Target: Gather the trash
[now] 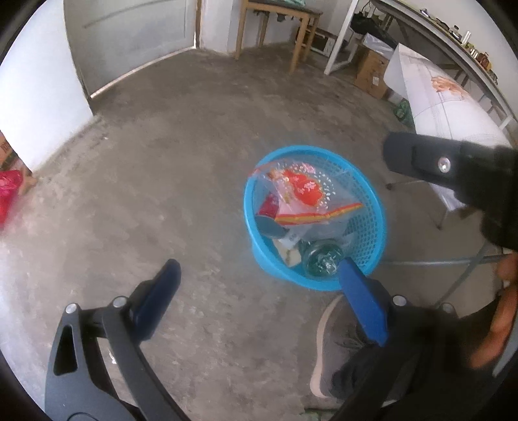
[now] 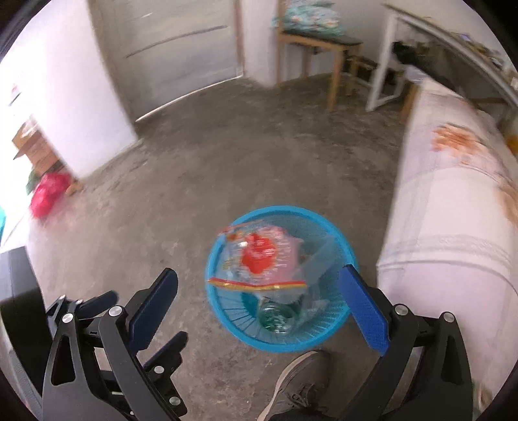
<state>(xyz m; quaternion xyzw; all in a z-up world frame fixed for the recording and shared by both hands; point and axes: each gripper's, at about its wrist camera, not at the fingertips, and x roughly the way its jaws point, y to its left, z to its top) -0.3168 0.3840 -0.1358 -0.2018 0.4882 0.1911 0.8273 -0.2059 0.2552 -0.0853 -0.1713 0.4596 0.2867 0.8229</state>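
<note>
A blue plastic basket [image 1: 365,226] stands on the concrete floor, also in the right wrist view [image 2: 340,311]. It holds a clear plastic bag with red and orange print [image 1: 301,194] [image 2: 262,259], a green glass bottle [image 1: 323,259] [image 2: 278,317] and other wrappers. My left gripper [image 1: 259,275] is open and empty, above the floor just left of the basket. My right gripper [image 2: 259,285] is open and empty, above the basket; its body shows in the left wrist view [image 1: 453,168].
A table with a white flowered cloth [image 2: 453,210] stands right of the basket. My grey shoe [image 2: 298,382] is beside the basket. A wooden table [image 1: 275,19] and a cardboard box [image 1: 372,71] stand at the far wall. A red bag [image 2: 48,194] lies far left.
</note>
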